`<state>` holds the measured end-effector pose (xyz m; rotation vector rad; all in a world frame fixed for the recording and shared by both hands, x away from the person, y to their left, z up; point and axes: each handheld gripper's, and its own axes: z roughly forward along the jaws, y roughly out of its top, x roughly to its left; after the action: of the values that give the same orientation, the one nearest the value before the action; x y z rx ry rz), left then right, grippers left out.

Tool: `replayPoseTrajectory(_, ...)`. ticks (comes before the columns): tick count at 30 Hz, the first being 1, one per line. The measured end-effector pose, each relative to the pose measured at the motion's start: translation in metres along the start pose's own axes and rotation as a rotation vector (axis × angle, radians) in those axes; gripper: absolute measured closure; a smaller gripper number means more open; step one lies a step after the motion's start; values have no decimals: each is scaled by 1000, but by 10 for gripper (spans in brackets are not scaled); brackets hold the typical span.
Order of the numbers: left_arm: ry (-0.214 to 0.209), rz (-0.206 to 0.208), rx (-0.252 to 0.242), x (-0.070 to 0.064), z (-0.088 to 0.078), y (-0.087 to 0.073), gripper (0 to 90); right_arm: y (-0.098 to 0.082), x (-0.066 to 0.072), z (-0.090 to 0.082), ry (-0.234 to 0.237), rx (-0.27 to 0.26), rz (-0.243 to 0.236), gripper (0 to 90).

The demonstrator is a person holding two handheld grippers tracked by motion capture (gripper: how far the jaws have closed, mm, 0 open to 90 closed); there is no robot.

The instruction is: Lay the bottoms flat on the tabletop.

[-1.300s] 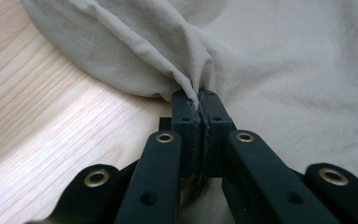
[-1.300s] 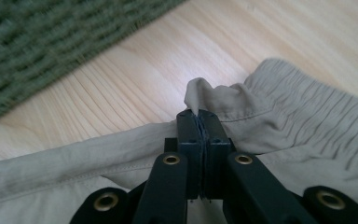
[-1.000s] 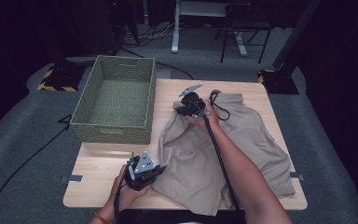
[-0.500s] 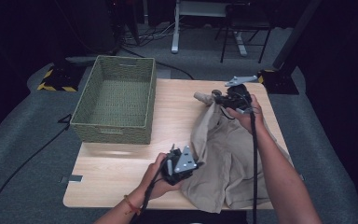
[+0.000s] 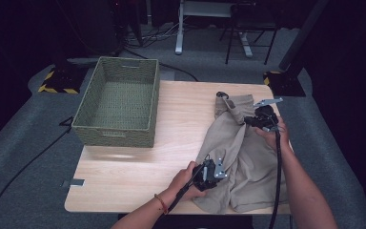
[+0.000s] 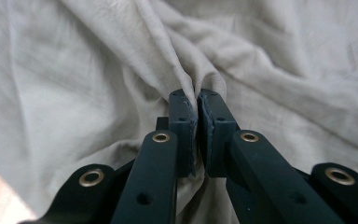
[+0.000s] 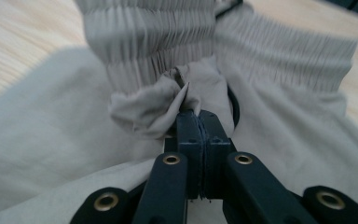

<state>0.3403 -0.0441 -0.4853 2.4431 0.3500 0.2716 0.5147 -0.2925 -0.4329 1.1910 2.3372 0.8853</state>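
Both grippers pinch the beige shorts (image 5: 248,157) — left gripper (image 5: 208,172) clamped on a fold at the near edge, its jaws easing slightly apart, right gripper (image 5: 259,120) shut tight by the far waistband. Since a second ago they've dragged the shorts rightward, folding them over; the cloth now lies doubled at the table's (image 5: 138,167) right, well clear of the basket (image 5: 119,102).

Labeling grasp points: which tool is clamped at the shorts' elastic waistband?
The right tool: its shut jaws pinch cloth just below the ribbed waistband of the shorts. The left tool grips plain cloth at the near end.
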Motion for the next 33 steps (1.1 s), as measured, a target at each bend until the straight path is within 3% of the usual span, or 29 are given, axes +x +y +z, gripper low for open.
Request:
replayPoseTrajectory(6, -17, -10, -1, 10, -6, -15, 848, -15, 7, 27, 32, 81, -31, 889)
replayPoseTrajectory(10, -51, -58, -13, 24, -20, -36, 852, -16, 21, 43, 72, 112, -69, 889)
replayPoseTrajectory(15, -58, -142, -27, 40, -47, -74, 851, -8, 46, 55, 126, 97, -68, 889)
replayPoseTrajectory(19, -3, -155, 17, 48, -70, -97, 851, 4, 72, 64, 135, 99, -95, 888)
replayPoseTrajectory(25, 29, -202, 29, 57, -92, -125, 857, 19, 104, 77, 155, 87, -108, 887)
replayPoseTrajectory(29, 32, -223, 11, 58, -99, -132, 867, 23, 110, 74, 173, 54, -106, 887)
replayPoseTrajectory(33, 43, -219, -27, 58, -109, -124, 871, 31, 101, 57, 188, -21, -78, 887)
